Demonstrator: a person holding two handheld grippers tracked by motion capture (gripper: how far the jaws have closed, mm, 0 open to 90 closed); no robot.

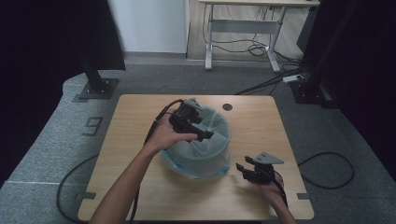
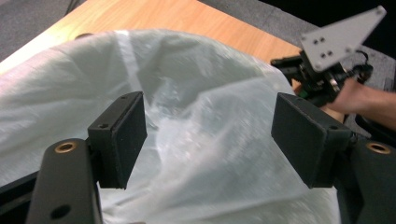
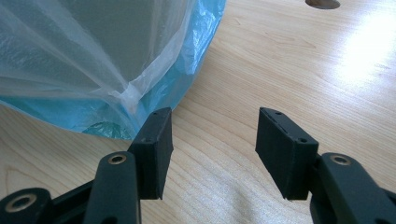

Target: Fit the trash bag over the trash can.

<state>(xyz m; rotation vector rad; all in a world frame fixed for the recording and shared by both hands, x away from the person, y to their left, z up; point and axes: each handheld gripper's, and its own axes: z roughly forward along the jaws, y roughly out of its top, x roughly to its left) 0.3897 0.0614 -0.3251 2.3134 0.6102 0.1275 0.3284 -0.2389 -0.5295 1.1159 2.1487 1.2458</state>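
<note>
- The bin point(image 1: 198, 149), lined with a thin plastic bag point(image 2: 201, 140), stands mid-table point(image 1: 135, 140).
- The left gripper point(image 1: 205, 135) hovers over its mouth, jaws spread.
- The right gripper point(image 1: 240, 168) sits just beside its base, jaws spread, holding nothing.

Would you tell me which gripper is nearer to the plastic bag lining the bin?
Left. The left gripper hangs open over the bag; the right gripper sits beside it on the table.

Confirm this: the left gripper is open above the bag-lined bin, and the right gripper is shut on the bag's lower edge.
One part is wrong. The right gripper is open, its jaws apart over bare table beside the bag, gripping nothing; the right gripper view shows this. The left gripper is indeed open above the bag-lined bin.
</note>
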